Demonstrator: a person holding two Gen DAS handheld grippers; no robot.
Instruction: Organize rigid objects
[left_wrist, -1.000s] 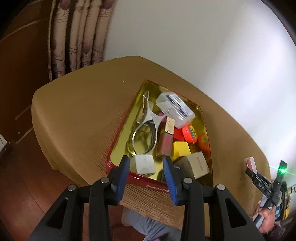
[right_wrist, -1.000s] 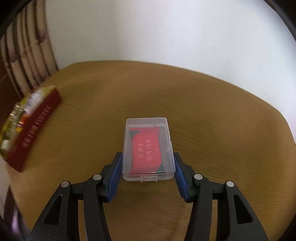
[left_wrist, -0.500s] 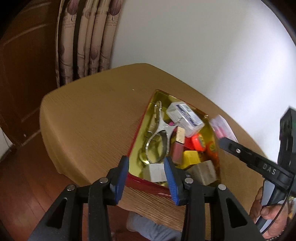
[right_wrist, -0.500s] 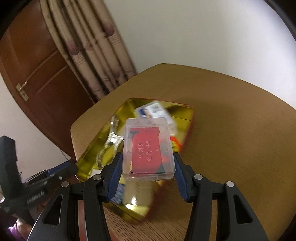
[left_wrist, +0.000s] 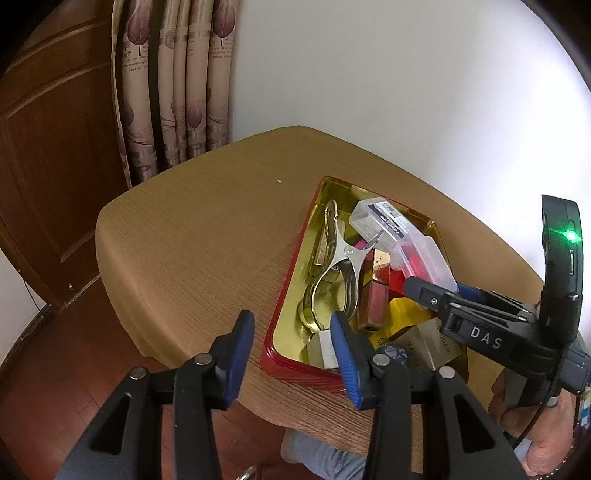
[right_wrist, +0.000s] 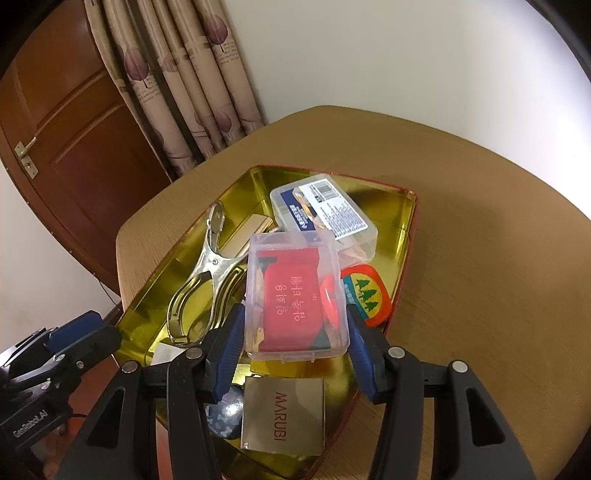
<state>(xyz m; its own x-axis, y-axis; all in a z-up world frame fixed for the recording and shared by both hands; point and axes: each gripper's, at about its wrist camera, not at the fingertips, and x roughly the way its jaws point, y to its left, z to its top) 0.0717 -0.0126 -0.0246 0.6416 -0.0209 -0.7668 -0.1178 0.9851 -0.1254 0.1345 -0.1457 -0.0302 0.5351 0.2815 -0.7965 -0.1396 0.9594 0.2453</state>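
Right gripper (right_wrist: 293, 332) fingers pinch the clear case (right_wrist: 295, 299) over the tin's (right_wrist: 406, 236) middle; left gripper (left_wrist: 291, 354), spread, holds nothing. Placing seems underway: lower, then release.

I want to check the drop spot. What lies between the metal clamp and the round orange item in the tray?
In the right wrist view, the clear plastic box held by the right gripper hangs between the metal clamp and orange item.

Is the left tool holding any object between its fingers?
No, the left tool is open and empty, at the near edge of the red tin.
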